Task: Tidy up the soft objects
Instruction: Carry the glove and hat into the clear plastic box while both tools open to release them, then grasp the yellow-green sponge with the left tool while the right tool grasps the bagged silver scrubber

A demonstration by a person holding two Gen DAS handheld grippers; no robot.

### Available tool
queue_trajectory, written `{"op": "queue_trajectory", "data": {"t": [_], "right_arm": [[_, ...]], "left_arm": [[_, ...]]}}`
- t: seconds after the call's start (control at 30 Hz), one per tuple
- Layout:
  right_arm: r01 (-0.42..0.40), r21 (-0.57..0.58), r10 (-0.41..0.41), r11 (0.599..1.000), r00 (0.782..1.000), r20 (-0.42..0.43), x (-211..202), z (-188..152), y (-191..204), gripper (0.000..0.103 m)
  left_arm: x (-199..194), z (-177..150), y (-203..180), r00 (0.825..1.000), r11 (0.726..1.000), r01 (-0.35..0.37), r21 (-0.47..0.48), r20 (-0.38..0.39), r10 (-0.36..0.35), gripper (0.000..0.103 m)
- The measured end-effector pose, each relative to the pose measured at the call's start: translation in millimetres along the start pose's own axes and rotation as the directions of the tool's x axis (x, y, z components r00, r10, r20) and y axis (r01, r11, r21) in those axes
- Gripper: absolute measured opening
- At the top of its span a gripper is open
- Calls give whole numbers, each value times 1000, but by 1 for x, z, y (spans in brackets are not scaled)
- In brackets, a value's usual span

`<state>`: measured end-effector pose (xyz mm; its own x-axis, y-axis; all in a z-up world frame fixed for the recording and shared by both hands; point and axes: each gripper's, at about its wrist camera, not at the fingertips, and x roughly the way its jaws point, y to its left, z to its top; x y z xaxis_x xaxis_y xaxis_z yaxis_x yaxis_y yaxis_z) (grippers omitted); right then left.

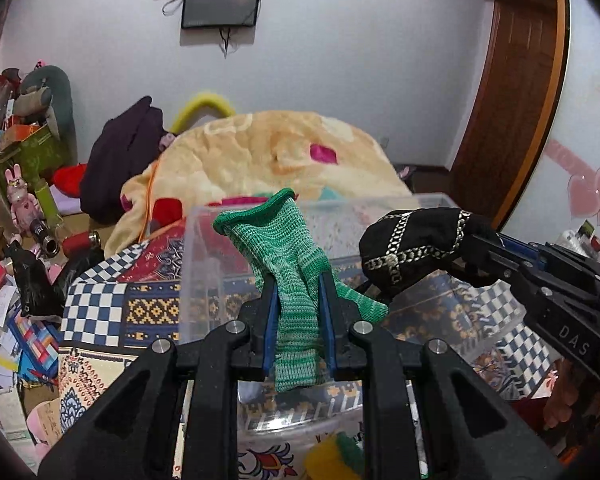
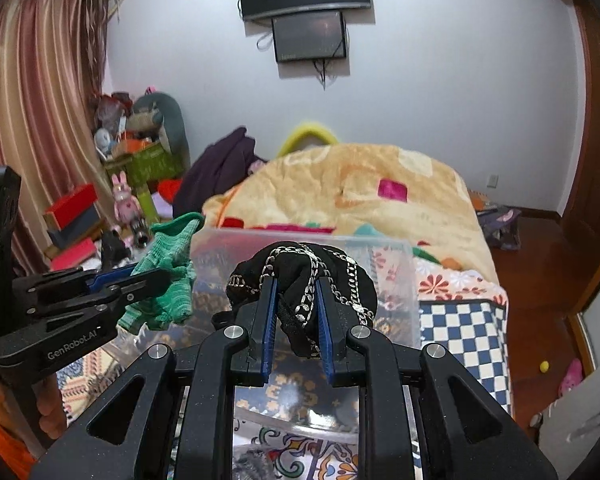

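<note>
My left gripper (image 1: 298,280) is shut on a green knitted sock (image 1: 288,252), held upright above a clear plastic bin (image 1: 204,272) on the bed. My right gripper (image 2: 297,284) is shut on a black fabric piece with a silver chain pattern (image 2: 300,276), also held over the bin (image 2: 396,280). In the left wrist view the black piece (image 1: 412,244) and right gripper (image 1: 476,240) come in from the right. In the right wrist view the green sock (image 2: 168,264) and left gripper (image 2: 156,276) are at the left.
A patterned patchwork cover (image 1: 100,304) lies under the bin. A yellow fleece blanket (image 2: 340,192) is heaped behind it, with dark purple clothing (image 2: 220,168) and cluttered boxes and toys (image 2: 132,184) at the left. A wooden floor (image 2: 540,264) lies right of the bed.
</note>
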<state>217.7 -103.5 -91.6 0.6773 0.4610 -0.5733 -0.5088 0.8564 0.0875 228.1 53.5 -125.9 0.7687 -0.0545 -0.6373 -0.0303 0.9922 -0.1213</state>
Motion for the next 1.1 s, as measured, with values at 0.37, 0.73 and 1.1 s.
{"op": "queue_trajectory", "data": {"t": [0.37, 0.73, 1.1], "right_arm": [[-2, -41, -3, 999, 993, -117, 21, -7, 2, 21], [-10, -37, 7, 999, 996, -89, -1, -7, -1, 40], [-11, -38, 13, 999, 998, 56, -60, 1, -1, 61]], "left_arm": [[21, -7, -5, 997, 999, 21, 37, -78, -18, 19], [-5, -9, -9, 998, 997, 36, 62, -45, -33, 48], [-79, -7, -15, 994, 996, 48, 73, 98, -55, 67]]}}
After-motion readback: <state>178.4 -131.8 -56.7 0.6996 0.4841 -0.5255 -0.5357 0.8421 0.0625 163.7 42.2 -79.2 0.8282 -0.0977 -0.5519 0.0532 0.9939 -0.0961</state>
